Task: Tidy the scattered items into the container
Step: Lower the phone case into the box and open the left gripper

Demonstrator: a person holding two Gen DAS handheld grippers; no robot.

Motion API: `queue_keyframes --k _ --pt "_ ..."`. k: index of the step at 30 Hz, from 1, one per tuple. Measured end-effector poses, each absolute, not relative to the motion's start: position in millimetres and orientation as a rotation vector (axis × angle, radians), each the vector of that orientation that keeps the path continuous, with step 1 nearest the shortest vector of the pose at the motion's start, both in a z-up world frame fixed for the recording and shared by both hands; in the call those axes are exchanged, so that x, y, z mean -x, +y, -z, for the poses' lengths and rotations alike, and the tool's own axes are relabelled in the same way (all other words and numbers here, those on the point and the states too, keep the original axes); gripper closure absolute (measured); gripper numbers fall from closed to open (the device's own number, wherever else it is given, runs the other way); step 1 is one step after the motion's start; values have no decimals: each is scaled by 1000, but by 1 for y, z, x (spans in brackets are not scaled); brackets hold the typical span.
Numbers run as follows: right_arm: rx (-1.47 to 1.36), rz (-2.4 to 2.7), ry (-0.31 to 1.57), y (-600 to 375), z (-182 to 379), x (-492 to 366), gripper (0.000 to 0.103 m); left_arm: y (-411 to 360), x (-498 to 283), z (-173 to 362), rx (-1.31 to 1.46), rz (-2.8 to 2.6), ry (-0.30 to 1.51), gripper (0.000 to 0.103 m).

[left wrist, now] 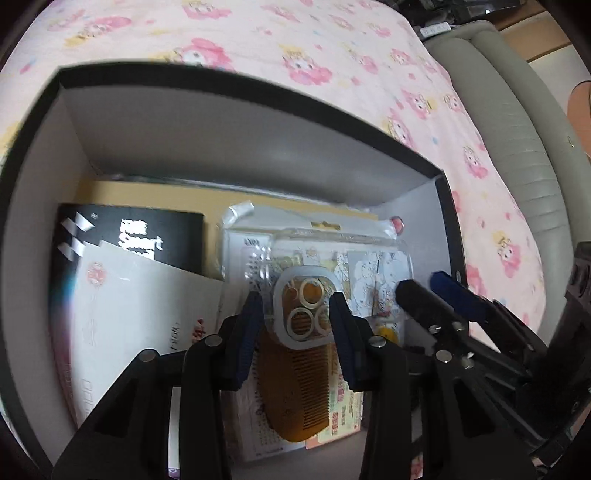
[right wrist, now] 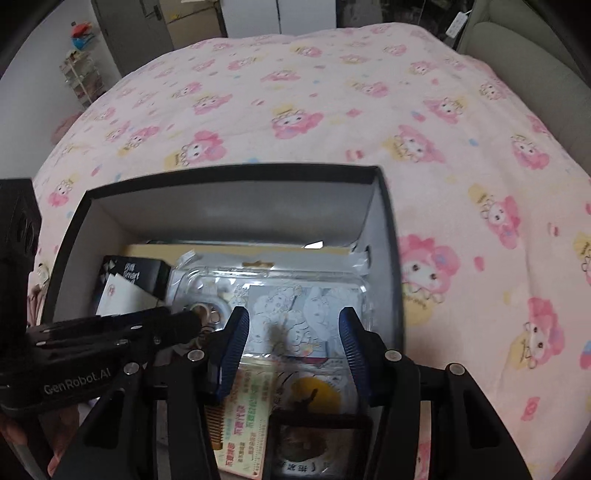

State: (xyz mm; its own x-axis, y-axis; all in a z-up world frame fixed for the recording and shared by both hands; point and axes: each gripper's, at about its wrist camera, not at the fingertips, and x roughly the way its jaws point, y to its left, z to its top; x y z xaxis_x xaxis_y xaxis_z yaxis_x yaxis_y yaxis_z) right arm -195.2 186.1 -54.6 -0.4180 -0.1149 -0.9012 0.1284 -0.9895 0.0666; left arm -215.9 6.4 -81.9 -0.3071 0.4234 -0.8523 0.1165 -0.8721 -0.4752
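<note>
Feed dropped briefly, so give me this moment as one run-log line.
left hand-held gripper: over box, clear phone case between fingers, contact unclear | right hand-held gripper: open, nothing held | bedspread: no loose items visible

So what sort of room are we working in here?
Most likely a bedroom: the box sits on a bed covered with a pink cartoon-print bedspread, a padded headboard runs alongside, and closet doors stand beyond.

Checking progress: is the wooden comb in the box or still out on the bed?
In: the wooden comb lies inside the box.
</note>
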Motion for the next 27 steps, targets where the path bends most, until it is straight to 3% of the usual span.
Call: queue_keyframes --k 18,27 --pt "-1591 2561 -16 191 46 194 55 -14 208 74 1747 -2467 -770 66" --pt "-1638 2481 38 181 63 195 57 4 220 93 1795 -2267 -766 68"
